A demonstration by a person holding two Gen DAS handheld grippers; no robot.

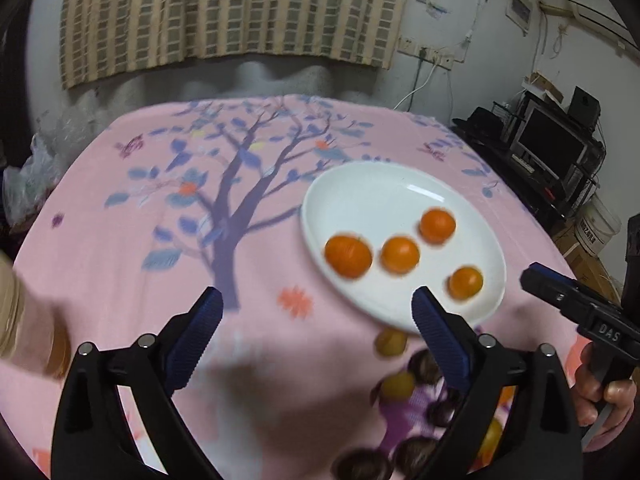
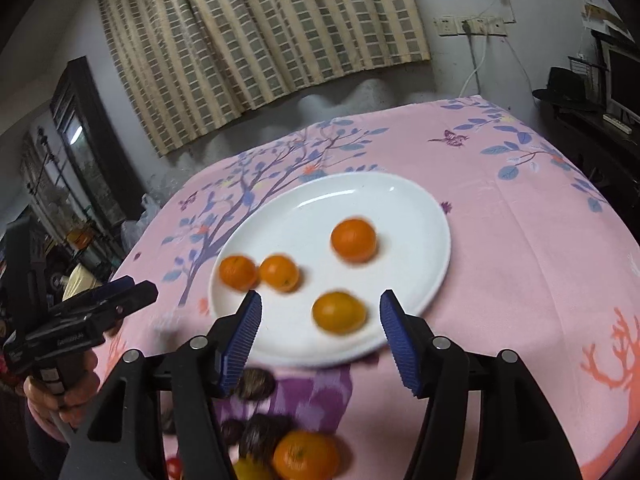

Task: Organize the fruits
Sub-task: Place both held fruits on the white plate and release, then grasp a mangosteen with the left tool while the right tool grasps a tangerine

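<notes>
The loose fruit that is yet to be sorted lies on the near side of the white plate (image 2: 400, 208), below and behind the tips of both tongs rather than ahead of them, so the coming move looks like a pull back and down toward the person, not a reach forward. The right tongs (image 2: 320, 316) hang spread over the near rim of the plate with nothing pinched; a yellow-orange fruit (image 2: 339, 312) lies on the plate between the two blue pads, and as far as the blur lets me tell neither pad presses on it. Directly beneath these tongs sits a larger orange (image 2: 306, 456) among dark brown round fruits (image 2: 256, 384) on the pink table (image 2: 520, 240), which makes the right hand seem the nearer one for that orange. The left tongs (image 1: 316, 312) stand spread wide and empty, over bare cloth just left of the plate; in the left wrist view small yellowish fruits (image 1: 391, 342) and more dark ones lie under their right finger. None of the fruit has a long axis to speak of: all are roundish, so the approach angle should matter little. Three more oranges (image 2: 354, 239) already rest on the plate, well spaced, their skins smooth and bright, blurred in both views.
</notes>
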